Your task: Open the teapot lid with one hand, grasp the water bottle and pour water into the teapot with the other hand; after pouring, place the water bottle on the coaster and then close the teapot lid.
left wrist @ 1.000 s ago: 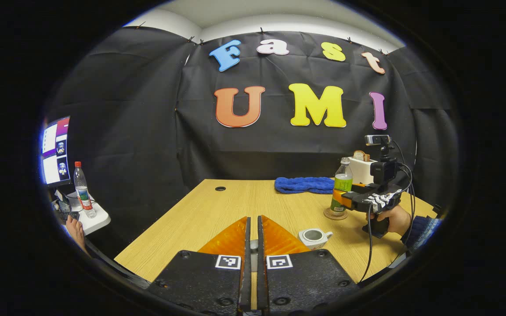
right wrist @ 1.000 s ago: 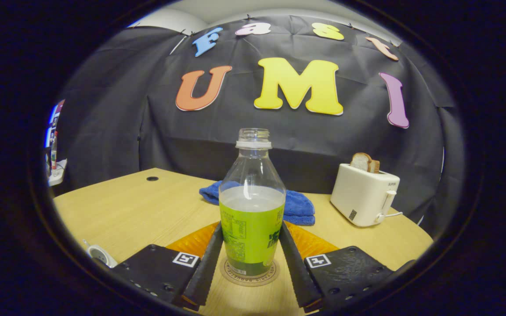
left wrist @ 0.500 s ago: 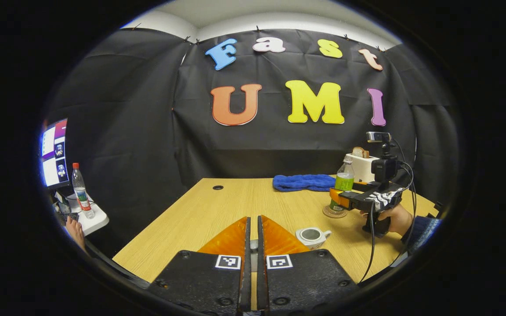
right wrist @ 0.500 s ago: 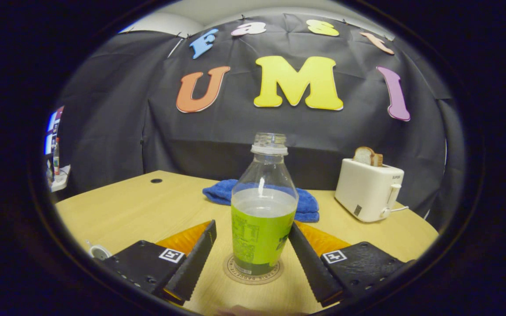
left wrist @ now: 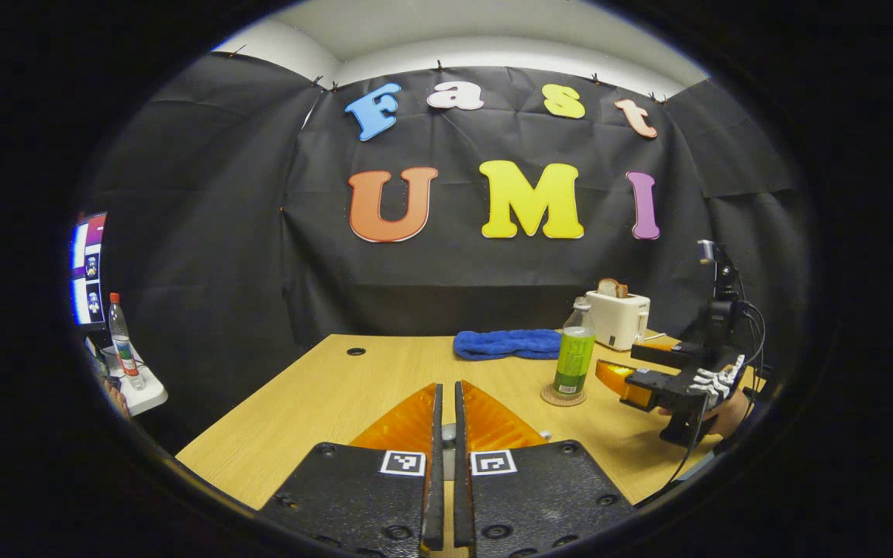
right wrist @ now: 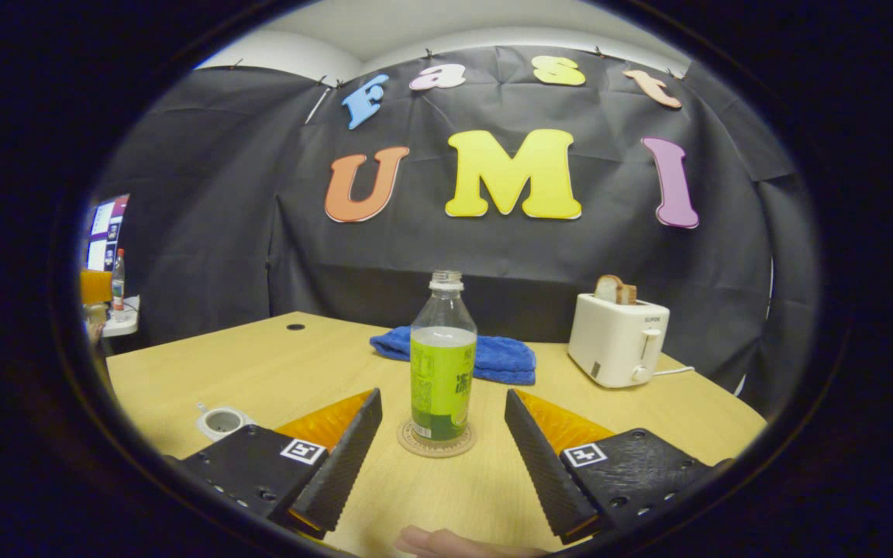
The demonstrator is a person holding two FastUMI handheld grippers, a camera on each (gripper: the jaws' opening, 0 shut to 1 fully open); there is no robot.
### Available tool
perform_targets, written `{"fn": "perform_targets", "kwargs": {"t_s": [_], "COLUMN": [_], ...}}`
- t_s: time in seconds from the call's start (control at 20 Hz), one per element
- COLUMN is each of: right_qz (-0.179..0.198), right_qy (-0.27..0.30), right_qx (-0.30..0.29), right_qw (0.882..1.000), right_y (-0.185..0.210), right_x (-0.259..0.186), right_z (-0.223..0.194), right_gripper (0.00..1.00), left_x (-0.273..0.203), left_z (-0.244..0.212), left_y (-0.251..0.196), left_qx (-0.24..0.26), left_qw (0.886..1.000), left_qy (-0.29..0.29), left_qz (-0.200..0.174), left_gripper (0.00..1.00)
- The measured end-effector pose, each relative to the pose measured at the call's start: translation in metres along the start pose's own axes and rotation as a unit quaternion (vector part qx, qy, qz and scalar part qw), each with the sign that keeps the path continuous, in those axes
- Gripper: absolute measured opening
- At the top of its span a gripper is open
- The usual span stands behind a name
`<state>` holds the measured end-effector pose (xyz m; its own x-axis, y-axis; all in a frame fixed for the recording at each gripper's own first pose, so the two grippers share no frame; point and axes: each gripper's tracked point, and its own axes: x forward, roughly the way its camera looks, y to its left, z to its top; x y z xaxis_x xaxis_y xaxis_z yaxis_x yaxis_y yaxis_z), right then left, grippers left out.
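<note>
One wooden table (right wrist: 276, 372), two grippers, one bottle on its coaster.
The right gripper (right wrist: 443, 434) gapes empty before the clear green-labelled water bottle (right wrist: 442, 372) upright on the round cork coaster (right wrist: 436, 447); the left gripper (left wrist: 446, 434) is nearly closed; one small white teapot (right wrist: 223, 422) sits lidless.

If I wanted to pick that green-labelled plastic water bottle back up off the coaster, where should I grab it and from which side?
Grip the green-labelled plastic water bottle around its straight labelled body, not the tapered neck. It stands upright and uncapped on the round cork coaster, so come in level from the front, where the open right hand-held gripper already faces it, probably the steadiest hold.
</note>
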<state>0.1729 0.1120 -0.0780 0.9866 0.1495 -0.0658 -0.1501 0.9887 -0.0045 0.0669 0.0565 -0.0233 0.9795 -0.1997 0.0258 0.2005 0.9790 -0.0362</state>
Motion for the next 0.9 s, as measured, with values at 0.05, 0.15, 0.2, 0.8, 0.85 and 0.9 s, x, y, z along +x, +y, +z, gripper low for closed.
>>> {"fn": "perform_targets", "kwargs": {"t_s": [0.05, 0.15, 0.2, 0.8, 0.85, 0.9], "right_qz": [-0.002, 0.003, 0.000, 0.021, 0.023, 0.025], "right_qy": [-0.005, -0.016, -0.020, -0.028, -0.031, -0.034], "right_qx": [-0.006, -0.011, -0.013, 0.013, 0.012, 0.012], "right_qw": [1.000, 1.000, 1.000, 0.999, 0.999, 0.999], "right_y": [-0.007, -0.017, -0.025, -0.054, -0.054, -0.054], "right_x": [-0.014, -0.039, -0.049, -0.102, -0.102, -0.104], "right_z": [-0.002, -0.006, -0.007, -0.020, -0.019, -0.018], "right_gripper": [0.95, 0.95, 0.95, 0.95, 0.95, 0.95], "left_x": [0.004, 0.013, 0.019, 0.103, 0.108, 0.112], "left_z": [0.004, 0.003, 0.001, -0.060, -0.066, -0.075], "left_y": [-0.006, -0.022, -0.035, -0.071, -0.069, -0.070], "left_qx": [-0.001, -0.005, -0.008, -0.004, 0.001, 0.004], "left_qw": [1.000, 0.999, 0.998, 0.999, 1.000, 1.000], "left_qy": [-0.013, -0.032, -0.041, -0.018, -0.011, 0.000], "left_qz": [-0.005, -0.021, -0.036, -0.031, -0.024, -0.022], "left_gripper": [0.07, 0.07, 0.07, 0.07, 0.07, 0.07]}}
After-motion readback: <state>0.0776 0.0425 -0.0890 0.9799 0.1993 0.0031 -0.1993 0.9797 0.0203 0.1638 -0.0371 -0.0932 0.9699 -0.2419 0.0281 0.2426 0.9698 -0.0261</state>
